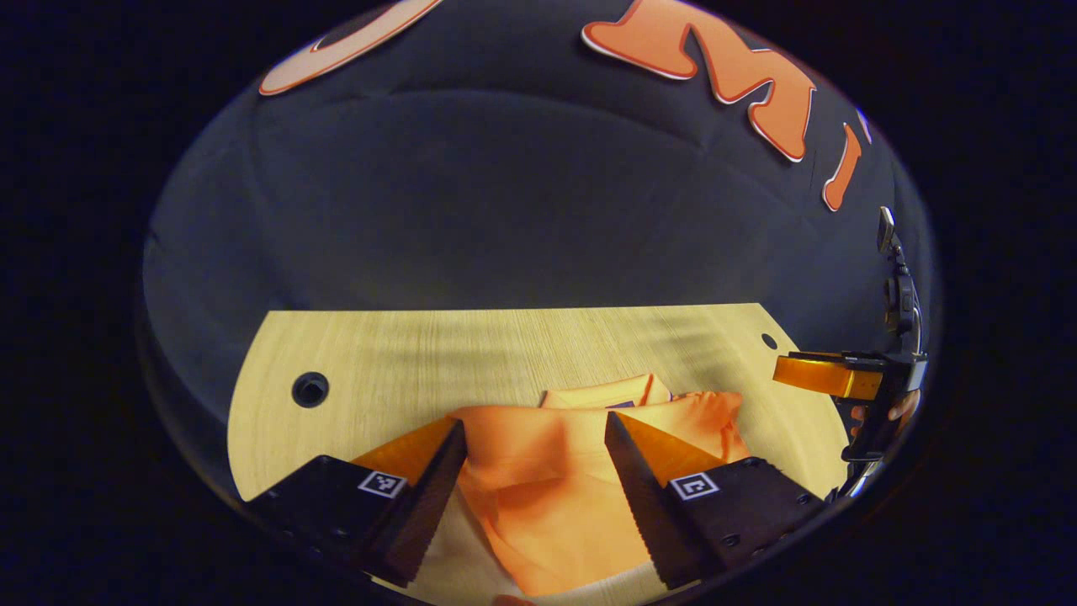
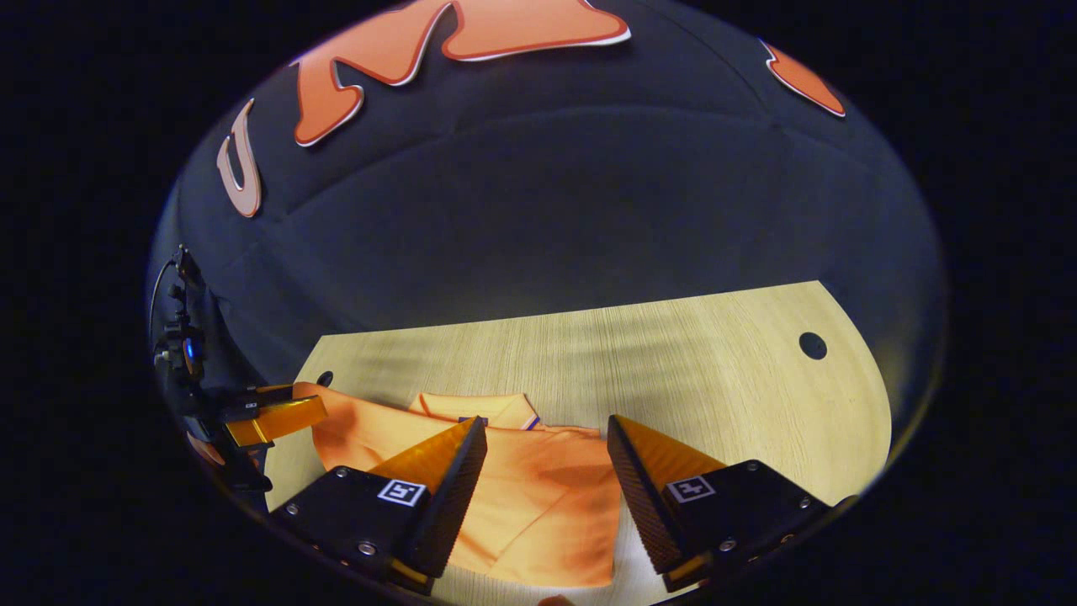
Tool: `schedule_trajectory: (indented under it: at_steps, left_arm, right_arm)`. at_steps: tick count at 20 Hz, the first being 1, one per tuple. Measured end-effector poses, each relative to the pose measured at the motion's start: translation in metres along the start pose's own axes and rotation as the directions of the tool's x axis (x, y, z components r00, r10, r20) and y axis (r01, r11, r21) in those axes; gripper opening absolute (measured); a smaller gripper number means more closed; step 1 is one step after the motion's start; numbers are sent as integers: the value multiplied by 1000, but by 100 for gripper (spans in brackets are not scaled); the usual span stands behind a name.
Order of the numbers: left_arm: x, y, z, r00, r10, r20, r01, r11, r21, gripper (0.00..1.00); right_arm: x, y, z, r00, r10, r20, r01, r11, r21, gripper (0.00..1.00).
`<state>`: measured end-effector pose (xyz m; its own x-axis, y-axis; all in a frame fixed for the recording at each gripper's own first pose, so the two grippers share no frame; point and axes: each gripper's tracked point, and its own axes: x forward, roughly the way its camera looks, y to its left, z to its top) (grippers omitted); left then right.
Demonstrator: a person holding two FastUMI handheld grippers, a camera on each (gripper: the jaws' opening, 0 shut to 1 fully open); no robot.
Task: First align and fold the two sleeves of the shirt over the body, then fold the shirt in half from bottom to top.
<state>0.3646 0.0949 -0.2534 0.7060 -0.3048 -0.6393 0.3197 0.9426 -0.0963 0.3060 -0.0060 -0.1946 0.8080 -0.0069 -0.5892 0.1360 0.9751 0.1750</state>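
Hovering open over the shirt (image 1: pixel 555 480) on the table (image 1: pixel 404 353), the left hand-held gripper (image 1: pixel 534 438) and right hand-held gripper (image 2: pixel 545 433) held nothing, the shirt looked already folded with perhaps tidying left, and the right view alone showed its collar (image 2: pixel 475 408) clearly.

The shirt's (image 1: pixel 547 480) lower part runs out past the bottom edge in the left gripper view. Beside the shirt (image 2: pixel 538 497), the right tongs (image 2: pixel 543 480) hide the worktop (image 2: pixel 673 370).
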Motion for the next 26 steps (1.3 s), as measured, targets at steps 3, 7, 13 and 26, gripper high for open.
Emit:
schedule_trajectory:
  at_steps: [3,7,13,26]
  left_arm:
    - [-21,10,24,991,112,73,-116,991,61,98]
    - [-54,5,40,979,141,145,-150,988,48,99]
    - [-146,-36,46,945,153,289,-176,983,55,98]
    - [-310,-122,25,838,187,513,-221,975,5,98]
  right_arm:
    - [-22,4,10,999,7,44,-6,1000,-22,95]
    - [-65,10,21,992,24,122,-19,999,-41,96]
    - [-146,13,35,961,24,275,7,994,-109,97]
    - [-289,38,22,867,93,490,-14,987,-162,97]
